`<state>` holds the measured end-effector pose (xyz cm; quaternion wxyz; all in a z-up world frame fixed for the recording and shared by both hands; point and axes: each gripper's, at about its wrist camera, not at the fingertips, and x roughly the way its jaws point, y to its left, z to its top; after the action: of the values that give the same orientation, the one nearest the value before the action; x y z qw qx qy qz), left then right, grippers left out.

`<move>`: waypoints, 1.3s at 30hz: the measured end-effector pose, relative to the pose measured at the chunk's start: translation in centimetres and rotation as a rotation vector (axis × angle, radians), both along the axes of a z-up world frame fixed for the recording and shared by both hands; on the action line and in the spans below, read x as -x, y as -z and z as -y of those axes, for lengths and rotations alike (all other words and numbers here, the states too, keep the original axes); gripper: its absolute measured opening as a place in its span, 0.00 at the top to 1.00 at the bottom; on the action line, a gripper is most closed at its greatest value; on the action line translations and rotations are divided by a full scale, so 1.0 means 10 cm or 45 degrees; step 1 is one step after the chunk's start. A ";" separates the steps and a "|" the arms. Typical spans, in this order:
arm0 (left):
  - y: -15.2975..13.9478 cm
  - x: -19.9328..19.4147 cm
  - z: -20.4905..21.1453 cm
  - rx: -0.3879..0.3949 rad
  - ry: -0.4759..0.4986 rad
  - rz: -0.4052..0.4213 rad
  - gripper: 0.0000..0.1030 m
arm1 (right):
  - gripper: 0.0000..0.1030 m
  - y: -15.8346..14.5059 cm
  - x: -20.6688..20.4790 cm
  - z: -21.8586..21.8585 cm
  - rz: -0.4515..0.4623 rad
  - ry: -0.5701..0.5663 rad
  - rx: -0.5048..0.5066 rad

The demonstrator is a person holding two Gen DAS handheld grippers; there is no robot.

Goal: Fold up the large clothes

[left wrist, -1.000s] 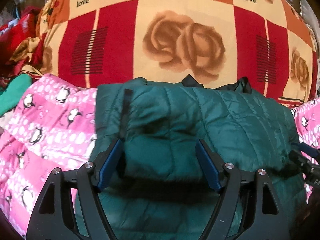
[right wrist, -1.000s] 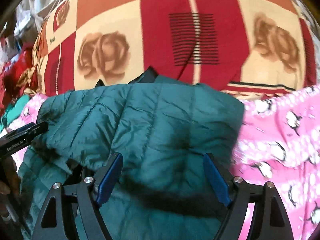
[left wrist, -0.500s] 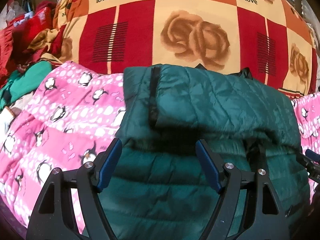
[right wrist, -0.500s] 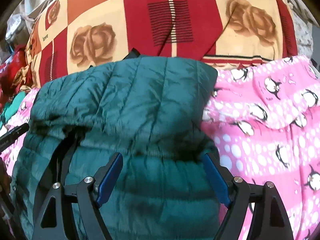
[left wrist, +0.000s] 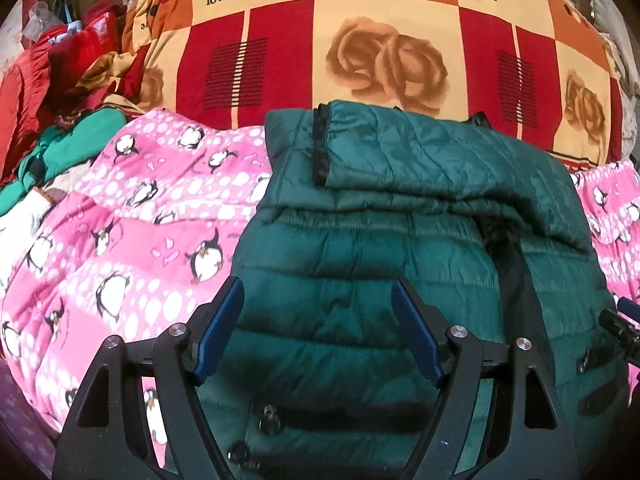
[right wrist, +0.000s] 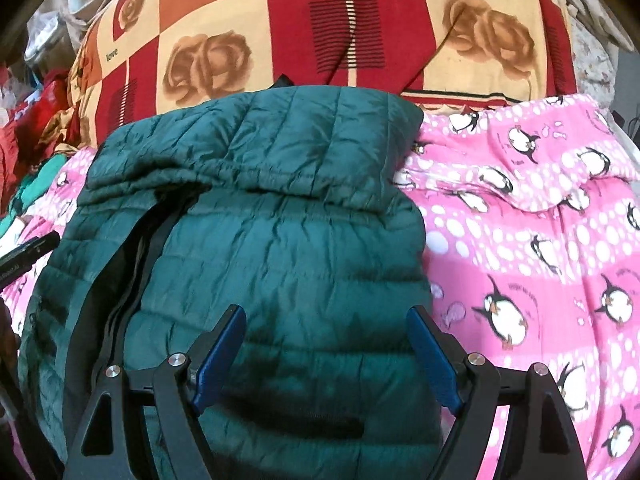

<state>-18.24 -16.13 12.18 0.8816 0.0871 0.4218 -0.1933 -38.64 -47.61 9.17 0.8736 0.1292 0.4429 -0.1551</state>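
Behind everything, at 12 o'clock in both views, lies a checked rose-print blanket (left wrist: 384,52). Below it spreads a pink penguin quilt (right wrist: 540,248), bearing the green quilted jacket (left wrist: 400,248) with its top portion folded down. Left wrist view alone shows a zipper pull (left wrist: 269,418) at 6 o'clock and red clothes (left wrist: 60,64) at 10 o'clock. Left gripper (left wrist: 318,330) and right gripper (right wrist: 325,354) hover over the jacket, jaws spread, holding nothing.
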 end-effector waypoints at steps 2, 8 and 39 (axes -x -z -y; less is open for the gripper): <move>0.02 0.05 -0.03 -0.008 0.001 -0.003 0.26 | 0.22 0.00 0.05 -0.04 -0.004 -0.002 0.003; 0.05 0.19 -0.15 -0.032 -0.013 -0.001 0.26 | 0.22 -0.01 0.18 -0.15 -0.013 -0.011 0.012; 0.12 0.66 -0.84 0.041 -0.057 -0.149 0.26 | 0.22 0.03 0.92 -0.36 -0.084 -0.030 -0.058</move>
<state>-24.83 -7.74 10.97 0.8608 0.0520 0.4712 -0.1851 -47.87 -43.96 8.86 0.8569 0.1388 0.4765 -0.1389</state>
